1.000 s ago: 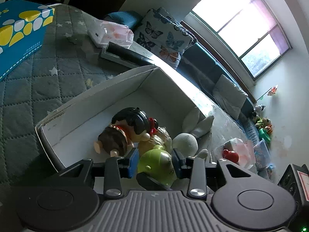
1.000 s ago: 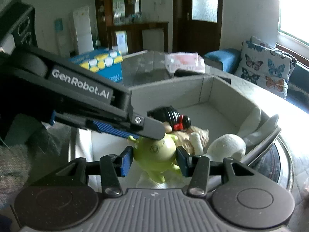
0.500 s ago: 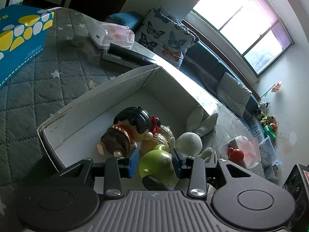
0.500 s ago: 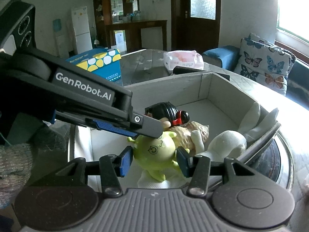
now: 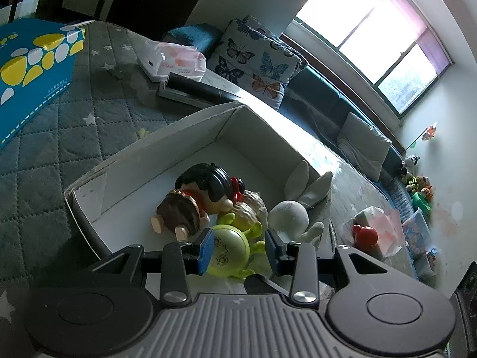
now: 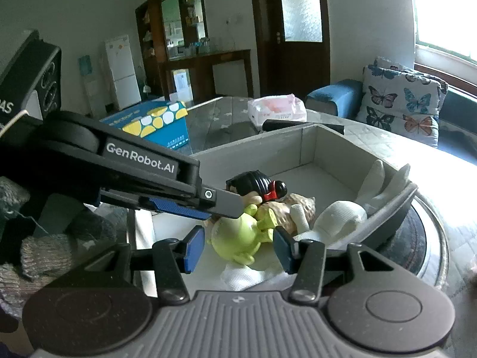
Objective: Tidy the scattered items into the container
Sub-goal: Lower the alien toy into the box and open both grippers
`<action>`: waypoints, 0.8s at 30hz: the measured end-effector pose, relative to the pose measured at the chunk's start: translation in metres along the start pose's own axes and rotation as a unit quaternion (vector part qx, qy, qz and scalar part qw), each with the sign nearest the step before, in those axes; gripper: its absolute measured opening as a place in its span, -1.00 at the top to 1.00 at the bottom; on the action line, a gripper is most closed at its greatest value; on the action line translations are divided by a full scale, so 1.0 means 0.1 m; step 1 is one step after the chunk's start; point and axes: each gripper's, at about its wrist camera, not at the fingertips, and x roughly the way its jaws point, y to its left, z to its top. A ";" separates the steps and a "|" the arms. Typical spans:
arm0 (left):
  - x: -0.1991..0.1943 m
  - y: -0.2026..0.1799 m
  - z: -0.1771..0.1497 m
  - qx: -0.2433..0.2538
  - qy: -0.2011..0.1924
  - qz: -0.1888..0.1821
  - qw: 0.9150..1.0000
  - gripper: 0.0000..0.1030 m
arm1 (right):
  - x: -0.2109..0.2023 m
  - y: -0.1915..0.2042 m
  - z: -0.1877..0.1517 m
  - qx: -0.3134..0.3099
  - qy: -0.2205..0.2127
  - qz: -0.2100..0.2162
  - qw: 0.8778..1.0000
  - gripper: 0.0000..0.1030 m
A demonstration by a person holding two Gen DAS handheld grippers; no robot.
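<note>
A green round toy (image 6: 235, 238) lies on white cloth at the near end of the white cardboard box (image 6: 253, 146). My right gripper (image 6: 237, 252) straddles it with jaws opening, and both blue pads stand clear of its sides. In the left wrist view the green toy (image 5: 229, 253) shows between and below the tips of my left gripper (image 5: 240, 252), which hovers open over it. One of the left gripper's fingers (image 6: 222, 204) crosses above the toy. A black-haired doll (image 5: 205, 179), a brown-haired figure (image 5: 179, 211) and a white plush rabbit (image 5: 289, 214) also lie in the box (image 5: 167, 137).
On the quilted table stand a blue tissue carton (image 5: 32, 68), a pink tissue pack (image 5: 176, 62) and a black bar (image 5: 193, 86) beyond the box. A red ball (image 5: 365, 234) sits on a plastic packet right of the box. A grey knitted glove (image 6: 44, 256) holds the left gripper.
The right pads have spread off the green toy, which has rolled so that its face turns toward the left camera. The right gripper has drawn back a little. The left gripper has hardly moved.
</note>
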 end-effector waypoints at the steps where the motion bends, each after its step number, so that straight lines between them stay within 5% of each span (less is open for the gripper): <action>1: -0.01 -0.01 -0.01 0.001 -0.001 -0.001 1.000 0.22 | -0.03 0.00 -0.01 0.001 -0.004 -0.002 1.000 -0.22; 24: -0.13 -0.74 -0.43 0.081 -0.001 -0.022 0.996 0.22 | -0.81 -0.33 -0.40 0.050 -0.055 -0.054 0.996 -0.42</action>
